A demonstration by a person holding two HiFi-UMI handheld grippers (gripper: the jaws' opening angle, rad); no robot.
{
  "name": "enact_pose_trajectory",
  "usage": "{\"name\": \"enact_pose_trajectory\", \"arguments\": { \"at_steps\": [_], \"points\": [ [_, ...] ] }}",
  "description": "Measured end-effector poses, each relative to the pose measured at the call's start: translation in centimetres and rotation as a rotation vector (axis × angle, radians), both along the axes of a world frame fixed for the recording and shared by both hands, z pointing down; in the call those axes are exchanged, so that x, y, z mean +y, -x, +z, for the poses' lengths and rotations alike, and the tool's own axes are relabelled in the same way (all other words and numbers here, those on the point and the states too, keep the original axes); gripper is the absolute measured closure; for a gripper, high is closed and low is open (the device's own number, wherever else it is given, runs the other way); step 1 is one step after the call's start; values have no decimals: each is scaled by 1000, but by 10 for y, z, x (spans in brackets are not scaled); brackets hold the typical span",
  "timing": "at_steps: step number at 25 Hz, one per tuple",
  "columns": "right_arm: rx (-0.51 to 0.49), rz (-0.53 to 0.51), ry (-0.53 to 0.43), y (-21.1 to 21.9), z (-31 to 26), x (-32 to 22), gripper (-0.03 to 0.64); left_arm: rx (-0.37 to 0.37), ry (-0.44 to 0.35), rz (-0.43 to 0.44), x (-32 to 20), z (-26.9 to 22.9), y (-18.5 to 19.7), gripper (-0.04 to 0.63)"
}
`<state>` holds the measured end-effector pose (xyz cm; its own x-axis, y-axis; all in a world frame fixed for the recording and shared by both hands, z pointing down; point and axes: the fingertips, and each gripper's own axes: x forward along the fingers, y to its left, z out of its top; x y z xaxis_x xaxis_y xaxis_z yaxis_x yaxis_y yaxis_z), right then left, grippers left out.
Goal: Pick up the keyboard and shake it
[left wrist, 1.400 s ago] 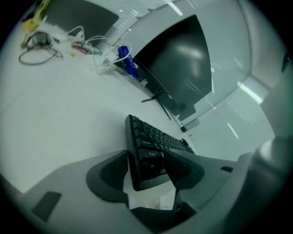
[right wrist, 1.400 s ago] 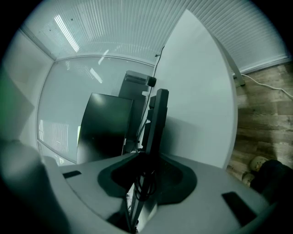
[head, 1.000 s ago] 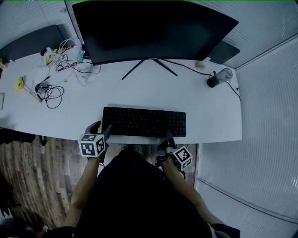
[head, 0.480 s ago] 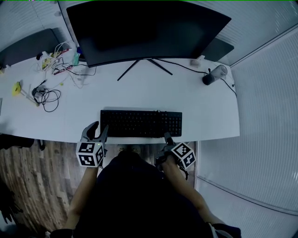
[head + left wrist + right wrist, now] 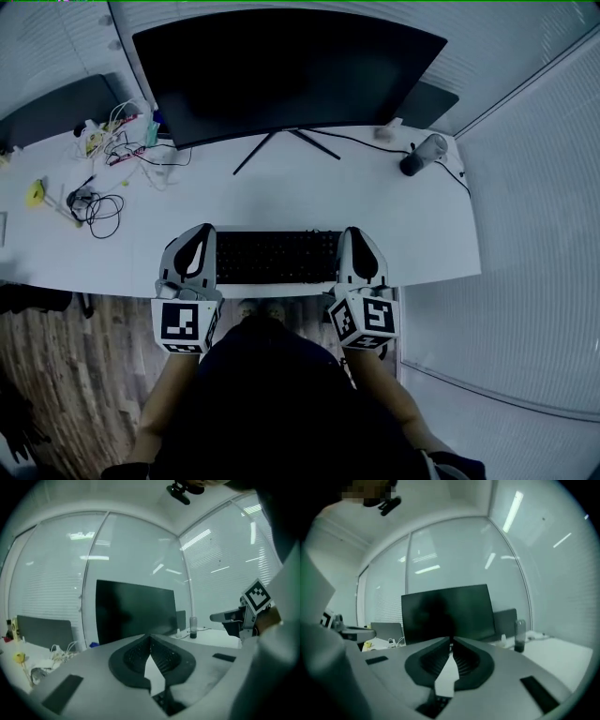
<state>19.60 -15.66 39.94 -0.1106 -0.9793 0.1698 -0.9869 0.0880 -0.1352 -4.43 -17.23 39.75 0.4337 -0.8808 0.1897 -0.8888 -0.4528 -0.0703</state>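
The black keyboard [image 5: 277, 258] lies flat near the front edge of the white desk [image 5: 281, 192]. My left gripper [image 5: 200, 231] lies over its left end and my right gripper [image 5: 352, 232] over its right end, both pointing toward the monitor. In the left gripper view, the left gripper [image 5: 151, 637] is shut, tips touching, with keys [image 5: 164, 701] showing below through the gap. In the right gripper view, the right gripper [image 5: 451, 642] is closing, its tips nearly together, with keys [image 5: 433, 708] beneath. Nothing shows between either pair of tips.
A large dark monitor [image 5: 281, 66] on a V-shaped stand [image 5: 281, 145] stands behind the keyboard. Tangled cables [image 5: 103, 202] and small items lie at the desk's left. A dark cylinder [image 5: 411, 164] stands at the back right. Wooden floor [image 5: 66, 375] lies below.
Both grippers have moved forward from the desk's front edge onto the keyboard's ends, and their jaws have gone from open to closed. The keyboard still lies on the desk.
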Motion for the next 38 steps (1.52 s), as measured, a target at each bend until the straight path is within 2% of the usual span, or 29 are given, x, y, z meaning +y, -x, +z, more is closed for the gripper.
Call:
{"name": "enact_pose_trajectory", "arguments": {
  "at_steps": [2,5,8,12,23,38],
  "points": [
    [97,-38,-88,9,-34,-3,577,10,-68,2,-4,-31,-5,572],
    [183,-67,-188,21,-73,-5,580,35,-143,-7,-11,-74,-7,572],
    [222,-89,-259,31,-102,-6,581,41,-208,-19,-13,-108,-5,572],
    [213,-109,-313,37,-128,-5,581,58,-268,-35,-9,-138,-4,572],
    [152,-115,-311,35,-138,-1,591,55,-271,-40,-2,-139,-9,572],
    [156,-120,-332,21,-142,7,591,58,-270,-45,10,-136,-18,572]
  ]
}}
